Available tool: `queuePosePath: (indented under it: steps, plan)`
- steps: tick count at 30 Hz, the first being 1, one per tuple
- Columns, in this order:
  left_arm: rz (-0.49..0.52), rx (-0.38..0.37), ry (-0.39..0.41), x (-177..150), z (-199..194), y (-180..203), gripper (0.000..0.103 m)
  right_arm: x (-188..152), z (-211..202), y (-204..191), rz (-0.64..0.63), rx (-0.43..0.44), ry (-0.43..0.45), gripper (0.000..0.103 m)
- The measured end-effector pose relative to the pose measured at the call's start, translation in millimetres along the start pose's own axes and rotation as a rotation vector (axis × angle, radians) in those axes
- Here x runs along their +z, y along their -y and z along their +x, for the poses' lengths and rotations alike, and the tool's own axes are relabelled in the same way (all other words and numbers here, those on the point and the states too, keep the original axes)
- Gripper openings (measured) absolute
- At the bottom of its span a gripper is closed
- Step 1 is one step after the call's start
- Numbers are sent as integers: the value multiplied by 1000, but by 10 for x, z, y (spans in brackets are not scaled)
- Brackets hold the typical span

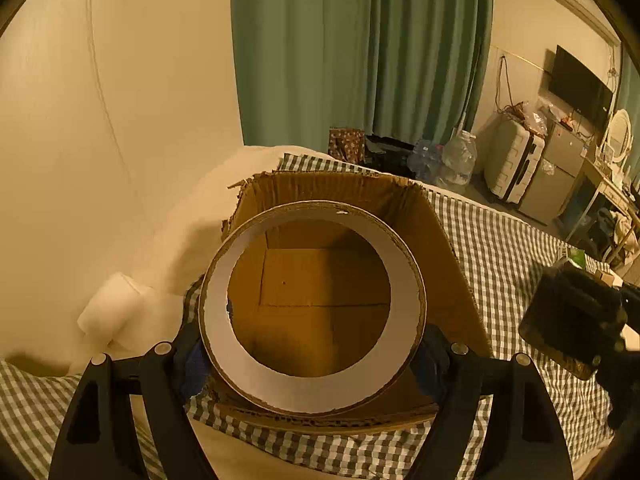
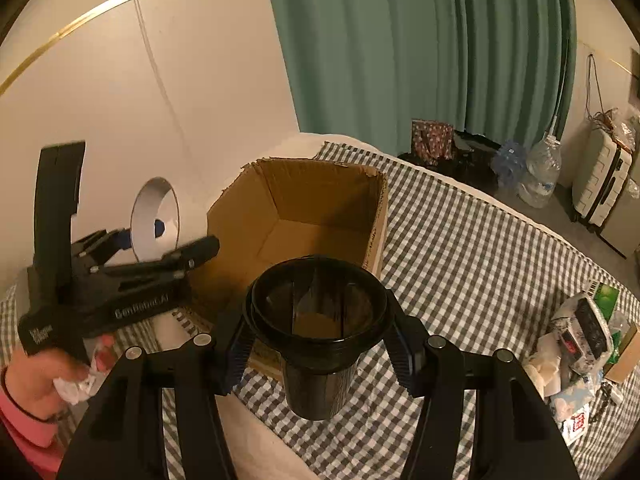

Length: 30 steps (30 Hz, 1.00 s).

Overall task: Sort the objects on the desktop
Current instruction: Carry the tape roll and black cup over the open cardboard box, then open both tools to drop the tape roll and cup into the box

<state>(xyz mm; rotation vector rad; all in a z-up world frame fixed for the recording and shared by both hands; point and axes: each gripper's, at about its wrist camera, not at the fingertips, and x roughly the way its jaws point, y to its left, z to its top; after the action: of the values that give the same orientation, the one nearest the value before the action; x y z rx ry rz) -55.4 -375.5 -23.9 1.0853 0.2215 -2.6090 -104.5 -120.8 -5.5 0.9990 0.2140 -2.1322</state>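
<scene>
Right now both grippers are carrying loads toward the open cardboard box (image 2: 320,216) sitting on the checked bed cover (image 2: 460,248). Left gripper (image 1: 312,356) fingers are clamping a wide cardboard ring (image 1: 312,308) right over the box; right gripper (image 2: 320,356) fingers are clamping a black cup (image 2: 318,320) at the near rim. Risk: cup snagging that rim and tipping out, or grippers bumping each other.
</scene>
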Motion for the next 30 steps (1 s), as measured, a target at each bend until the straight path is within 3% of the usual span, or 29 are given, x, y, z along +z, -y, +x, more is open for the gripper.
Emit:
queuePosePath:
  steps: [3,8,12,15,16,19,23,30]
  plan:
    - [1,-16,18,-17,73,-64,83,73,87,6,46,49,1,58]
    - [-53,-20,14,25,165,-191,85,211,217,-69,42,43,7,58]
    - [-34,-19,30,46,174,-190,99,303,276,-169,32,41,19,58]
    - [-9,-14,37,11,179,-185,103,381,332,-213,41,52,19,59]
    - [-7,-15,37,5,175,-190,103,410,343,-227,50,67,31,62]
    - [-27,-35,33,-32,162,-248,103,490,339,-238,104,70,73,91]
    - [-54,-78,39,-115,120,-326,103,567,328,-279,127,69,99,91]
    - [-12,-105,70,-126,-33,-247,103,565,197,-280,142,25,109,91]
